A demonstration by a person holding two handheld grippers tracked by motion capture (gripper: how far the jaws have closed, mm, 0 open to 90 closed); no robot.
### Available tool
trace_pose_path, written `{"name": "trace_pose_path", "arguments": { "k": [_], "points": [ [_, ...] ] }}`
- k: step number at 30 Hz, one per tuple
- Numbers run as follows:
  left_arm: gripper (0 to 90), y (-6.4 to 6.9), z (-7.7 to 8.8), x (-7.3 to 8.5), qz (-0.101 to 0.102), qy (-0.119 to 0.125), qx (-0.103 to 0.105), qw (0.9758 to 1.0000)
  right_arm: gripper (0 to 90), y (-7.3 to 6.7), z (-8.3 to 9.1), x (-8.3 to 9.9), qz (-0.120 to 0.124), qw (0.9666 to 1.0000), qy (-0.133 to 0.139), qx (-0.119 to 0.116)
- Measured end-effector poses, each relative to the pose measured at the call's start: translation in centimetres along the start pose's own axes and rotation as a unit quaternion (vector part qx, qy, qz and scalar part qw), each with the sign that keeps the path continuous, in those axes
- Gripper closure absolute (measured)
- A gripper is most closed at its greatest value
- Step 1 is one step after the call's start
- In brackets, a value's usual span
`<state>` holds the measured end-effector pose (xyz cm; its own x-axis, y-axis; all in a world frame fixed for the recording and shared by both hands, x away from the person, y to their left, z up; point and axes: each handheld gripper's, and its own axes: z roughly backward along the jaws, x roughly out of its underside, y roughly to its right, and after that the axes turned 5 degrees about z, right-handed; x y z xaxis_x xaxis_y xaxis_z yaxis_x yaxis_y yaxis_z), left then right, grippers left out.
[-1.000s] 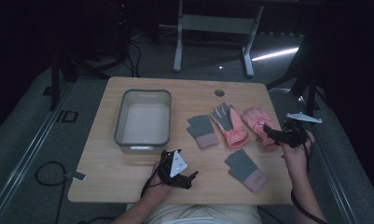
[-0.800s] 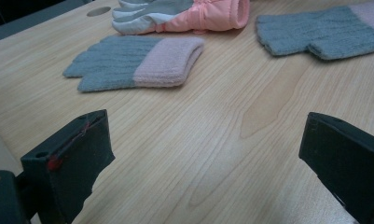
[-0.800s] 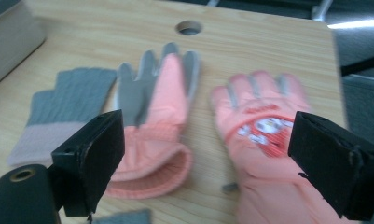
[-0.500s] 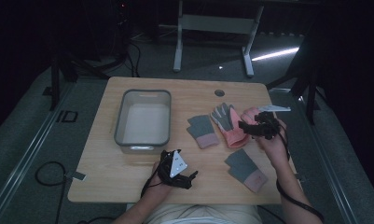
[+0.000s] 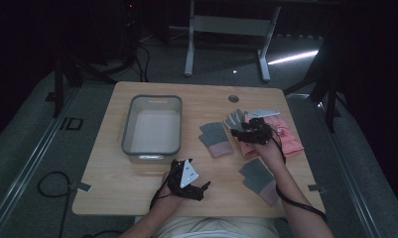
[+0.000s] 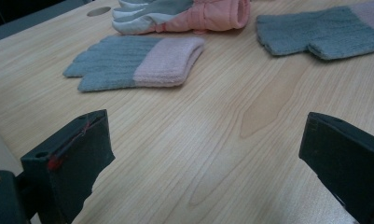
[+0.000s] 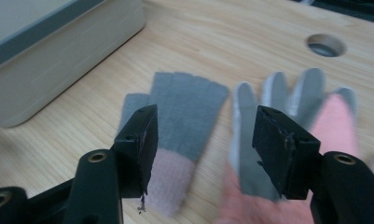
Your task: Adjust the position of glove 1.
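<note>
Several gloves lie on the right half of the wooden table (image 5: 137, 183). A grey knit glove with a pink cuff (image 5: 215, 140) (image 7: 187, 109) (image 6: 133, 63) is nearest the middle. Beside it is a pink work glove with grey fingers (image 5: 234, 120) (image 7: 287, 88) (image 6: 184, 14). My right gripper (image 5: 238, 134) (image 7: 203, 135) hovers low over these two; its jaws have just been closing and stand partly open with nothing pressed between them. My left gripper (image 5: 196, 187) (image 6: 203, 140) rests near the front edge, wide open and holding nothing.
A grey bin (image 5: 129, 126) (image 7: 58, 51) stands on the left half of the table. A pink glove (image 5: 288, 139) lies at the right, and a second grey knit glove (image 5: 258, 178) (image 6: 320, 32) is nearer the front. A cable hole (image 5: 233, 98) (image 7: 325, 45) is at the back.
My right gripper has travelled left from the table's right edge, across the pink gloves, to above the work glove, and its jaws have narrowed. The left gripper has stayed put.
</note>
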<state>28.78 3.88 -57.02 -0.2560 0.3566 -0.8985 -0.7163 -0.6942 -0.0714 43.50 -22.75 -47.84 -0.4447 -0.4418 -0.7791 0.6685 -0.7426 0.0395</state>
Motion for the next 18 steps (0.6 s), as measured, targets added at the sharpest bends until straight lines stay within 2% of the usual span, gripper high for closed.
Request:
{"name": "trace_pose_path", "arguments": {
  "k": [3,7,9,11,13,18],
  "points": [
    [2.0,0.0,0.0,0.0,-0.002,-0.001,0.002,1.0000,45.2,-0.7,-1.5,-0.3,0.013,0.9999,-0.011,-0.003],
    [2.0,-0.1,0.0,0.0,0.001,0.001,0.004,1.0000,46.5,-1.1,-2.5,-0.5,0.022,0.9996,-0.018,-0.007],
    [2.0,-0.1,0.0,0.0,0.003,0.002,0.004,1.0000,50.8,-1.3,-3.2,-0.7,0.026,0.9993,-0.027,-0.008],
    [2.0,-0.1,0.0,0.0,0.001,0.000,0.003,1.0000,50.4,-1.5,-4.3,-0.9,0.033,0.9984,-0.043,-0.015],
    [2.0,-0.1,0.0,0.0,0.001,0.001,0.003,1.0000,50.4,-1.5,-4.3,-0.9,0.033,0.9984,-0.043,-0.015],
    [2.0,-0.1,0.0,0.0,0.000,0.001,0.005,1.0000,48.5,-1.9,-6.5,-1.1,0.038,0.9967,-0.070,-0.012]
  ]
}}
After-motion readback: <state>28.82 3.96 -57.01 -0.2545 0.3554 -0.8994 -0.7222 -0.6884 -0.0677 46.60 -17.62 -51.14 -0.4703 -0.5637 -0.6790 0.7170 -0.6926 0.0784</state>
